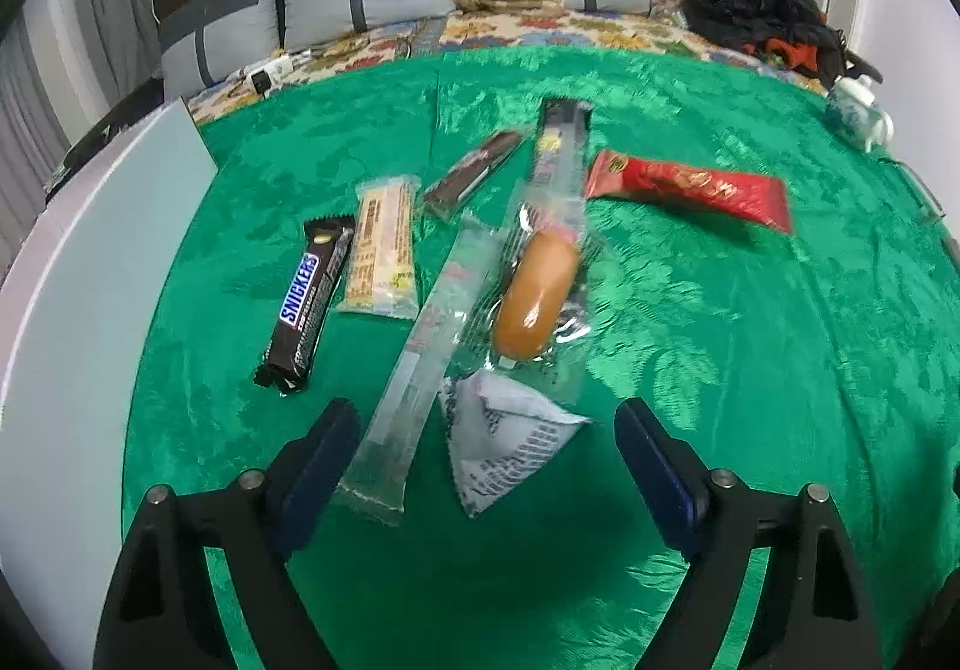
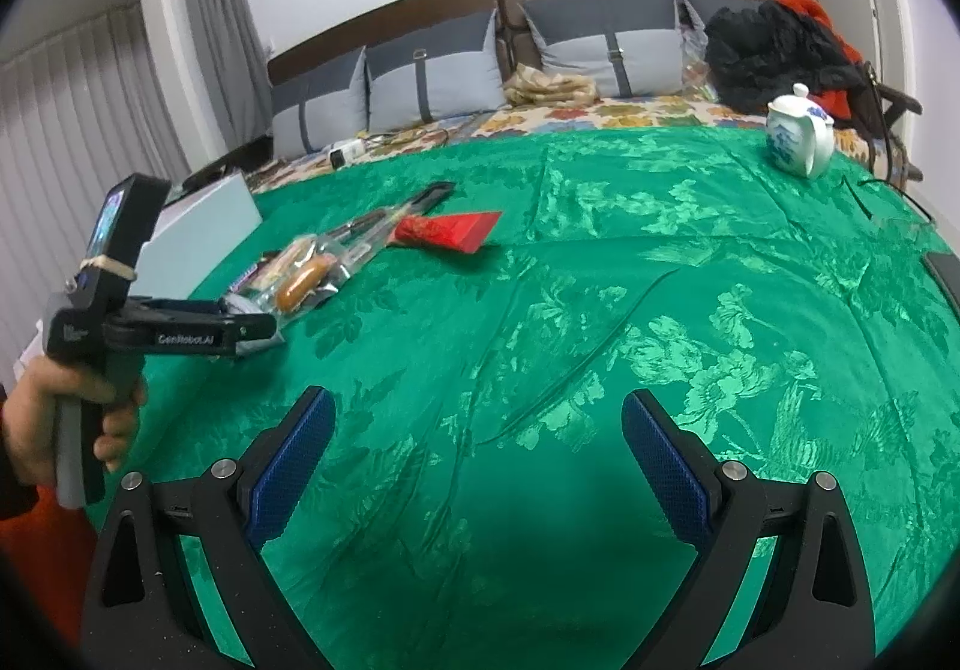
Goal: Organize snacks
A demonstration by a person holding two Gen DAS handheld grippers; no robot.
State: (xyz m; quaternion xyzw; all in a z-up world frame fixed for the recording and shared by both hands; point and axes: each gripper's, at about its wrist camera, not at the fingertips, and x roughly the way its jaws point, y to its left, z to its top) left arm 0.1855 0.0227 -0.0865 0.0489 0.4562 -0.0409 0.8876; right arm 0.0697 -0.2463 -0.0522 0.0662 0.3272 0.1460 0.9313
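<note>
Left gripper (image 1: 486,442) wide, empty, above clear stick packet (image 1: 408,388) and white pouch (image 1: 504,442) at 6 o'clock. Right gripper (image 2: 477,451) wide, empty. Pinch one wrapper only; avoid dragging bun packet (image 1: 537,298).

Snickers bar (image 1: 307,304) left of sausage (image 1: 536,296), teapot (image 2: 798,134) behind

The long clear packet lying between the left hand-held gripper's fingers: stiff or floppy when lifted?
Probably floppy: the long clear packet is thin, flat film that would likely sag from an end grip. Its glossy surface may slip on the pads. One edge seems to overlap the bun packet, so lifting might drag that along.
</note>
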